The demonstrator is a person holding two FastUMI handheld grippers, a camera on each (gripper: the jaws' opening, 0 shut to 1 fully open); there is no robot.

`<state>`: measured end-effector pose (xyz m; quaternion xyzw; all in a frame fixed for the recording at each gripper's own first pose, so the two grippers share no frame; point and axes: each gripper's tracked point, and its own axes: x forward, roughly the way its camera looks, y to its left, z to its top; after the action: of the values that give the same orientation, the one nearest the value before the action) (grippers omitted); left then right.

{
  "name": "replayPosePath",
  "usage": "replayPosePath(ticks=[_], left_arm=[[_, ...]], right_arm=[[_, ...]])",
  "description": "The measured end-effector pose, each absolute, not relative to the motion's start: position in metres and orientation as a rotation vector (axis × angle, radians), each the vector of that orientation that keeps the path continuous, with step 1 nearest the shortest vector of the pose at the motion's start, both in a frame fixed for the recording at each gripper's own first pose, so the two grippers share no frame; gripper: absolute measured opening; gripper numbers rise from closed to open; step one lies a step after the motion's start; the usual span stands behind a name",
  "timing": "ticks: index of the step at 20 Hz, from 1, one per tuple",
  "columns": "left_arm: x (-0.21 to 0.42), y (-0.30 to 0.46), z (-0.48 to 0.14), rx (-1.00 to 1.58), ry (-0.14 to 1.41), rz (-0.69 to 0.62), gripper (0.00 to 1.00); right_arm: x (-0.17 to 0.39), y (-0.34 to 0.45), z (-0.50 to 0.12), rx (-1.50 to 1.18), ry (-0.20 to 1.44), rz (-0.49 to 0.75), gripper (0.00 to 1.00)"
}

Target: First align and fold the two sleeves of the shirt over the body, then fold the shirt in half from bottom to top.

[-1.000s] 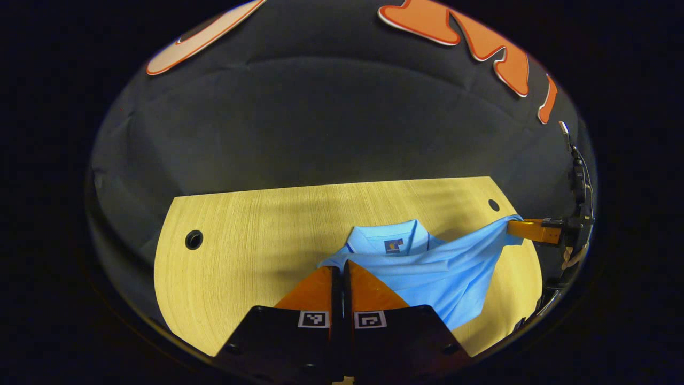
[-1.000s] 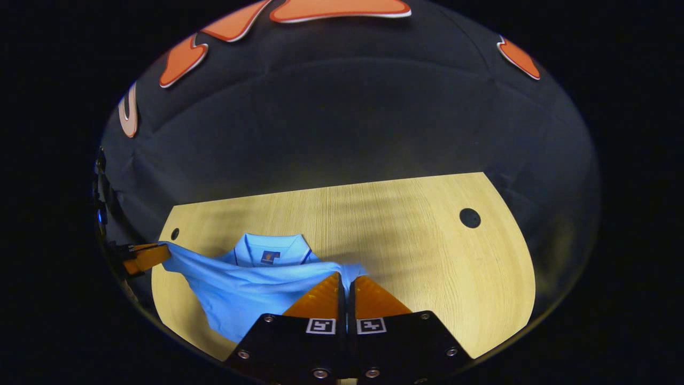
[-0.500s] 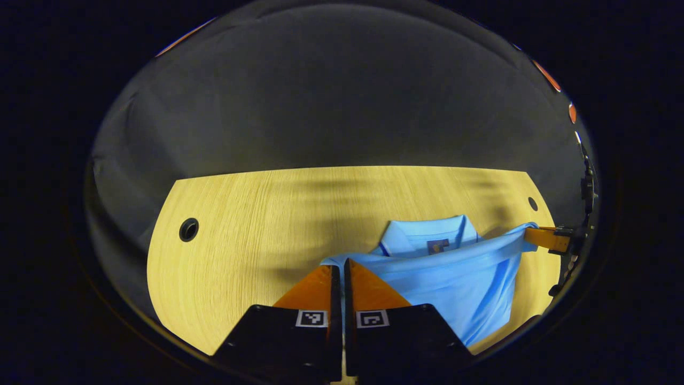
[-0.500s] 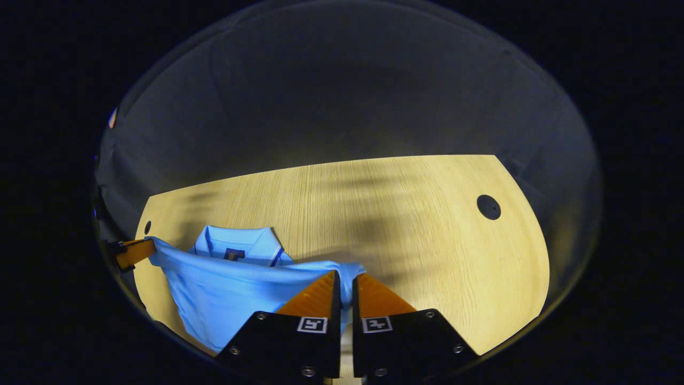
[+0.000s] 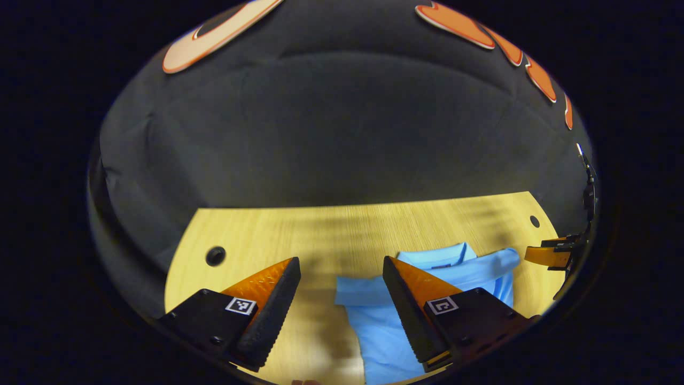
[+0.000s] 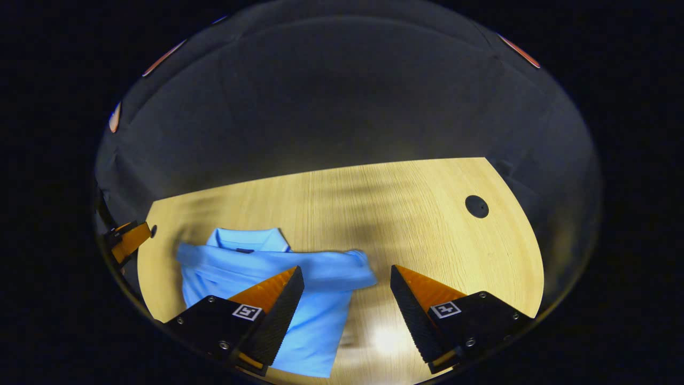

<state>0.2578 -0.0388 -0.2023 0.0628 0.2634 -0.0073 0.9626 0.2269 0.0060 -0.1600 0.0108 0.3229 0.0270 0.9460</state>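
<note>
The shirt (image 6: pixel 267 283) is light blue and lies on the wooden table (image 6: pixel 406 214), folded up toward its collar (image 6: pixel 248 240). In the right gripper view its bottom part is cut off by the picture's edge, and one finger (image 6: pixel 272 310) covers some of the cloth. The picture is a bit blurry there. The right gripper (image 6: pixel 347 305) is wide open and holds nothing. The left gripper (image 5: pixel 342 305) is wide open too, with the shirt (image 5: pixel 379 326) below it. There is lots of bare table beside the shirt. A round hole (image 6: pixel 476 206) sits far off near the table's edge.
</note>
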Motion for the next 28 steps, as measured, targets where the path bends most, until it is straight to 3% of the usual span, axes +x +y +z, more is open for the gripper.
replayPosePath(ticks=[6,12,19,28], left_arm=[[0.206,-0.052,-0.087,0.158,0.318,-0.071,1.00],[0.120,-0.042,0.002,0.052,0.127,-0.119,1.00],[0.041,0.000,0.012,0.037,0.050,-0.102,1.00],[0.019,0.018,0.015,0.035,0.038,-0.086,0.99]], right_arm=[[0.172,0.023,-0.061,0.042,0.428,0.113,0.98],[0.069,0.033,0.040,-0.020,0.118,0.125,0.98],[-0.016,0.046,0.030,0.001,0.063,0.091,0.98],[-0.045,0.054,0.037,0.045,0.044,0.090,0.98]])
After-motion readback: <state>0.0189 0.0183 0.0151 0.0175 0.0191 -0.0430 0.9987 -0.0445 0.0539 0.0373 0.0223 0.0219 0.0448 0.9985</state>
